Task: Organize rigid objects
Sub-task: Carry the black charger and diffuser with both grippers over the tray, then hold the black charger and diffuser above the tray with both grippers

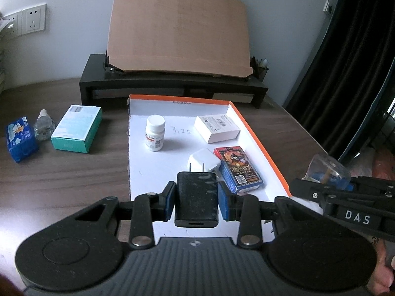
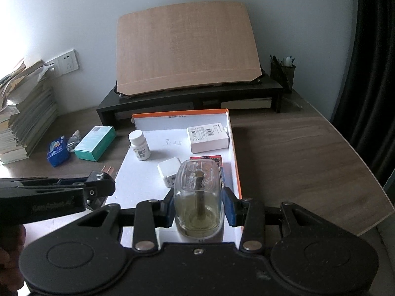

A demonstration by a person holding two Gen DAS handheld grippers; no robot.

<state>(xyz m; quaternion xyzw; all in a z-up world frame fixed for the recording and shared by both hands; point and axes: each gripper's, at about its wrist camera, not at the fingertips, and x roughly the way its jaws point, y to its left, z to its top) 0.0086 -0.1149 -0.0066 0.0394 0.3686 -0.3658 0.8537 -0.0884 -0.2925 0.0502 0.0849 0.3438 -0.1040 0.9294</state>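
Gripping black charger [image 1: 196, 198], glass bottle [image 2: 198, 201]

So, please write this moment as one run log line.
left gripper: shut on black charger | right gripper: shut on glass bottle | both over white tray

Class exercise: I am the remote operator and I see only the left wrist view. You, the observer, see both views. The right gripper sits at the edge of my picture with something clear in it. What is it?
Observer: The right gripper is shut on a clear glass bottle with yellowish liquid at its base.
Operator: What lies left of the blue packet?
Observer: A stack of books against the wall.
Operator: Beside the riser?
Observer: A pen holder stands on the desk.
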